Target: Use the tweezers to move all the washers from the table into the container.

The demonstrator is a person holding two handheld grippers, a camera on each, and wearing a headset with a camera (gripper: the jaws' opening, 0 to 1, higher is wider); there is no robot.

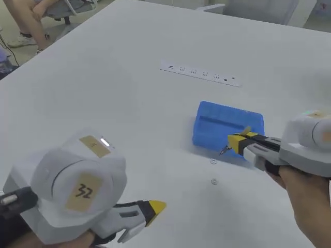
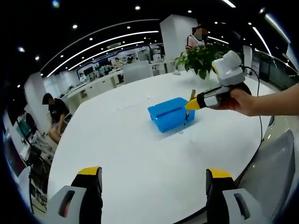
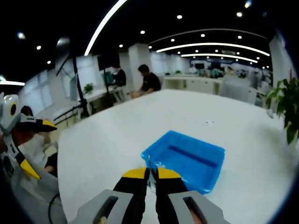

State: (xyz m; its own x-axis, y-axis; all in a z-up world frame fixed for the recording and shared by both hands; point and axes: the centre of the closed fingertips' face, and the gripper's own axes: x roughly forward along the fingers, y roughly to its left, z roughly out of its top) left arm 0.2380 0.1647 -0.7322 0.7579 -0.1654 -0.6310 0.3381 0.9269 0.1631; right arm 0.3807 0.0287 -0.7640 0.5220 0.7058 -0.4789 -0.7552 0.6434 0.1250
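A blue container sits on the white table. Two small washers lie on the table just in front of it. My right gripper is shut on a pair of tweezers, whose tips hang by the container's near edge, above the washers. In the right gripper view the shut gripper points at the container. My left gripper is open and holds nothing; in the head view this left gripper sits low at the near left. Its own view shows the container and the tweezers.
A white power strip lies on the table beyond the container. Office chairs stand at the far edges. A person sits at the table's left side. A potted plant stands behind the table.
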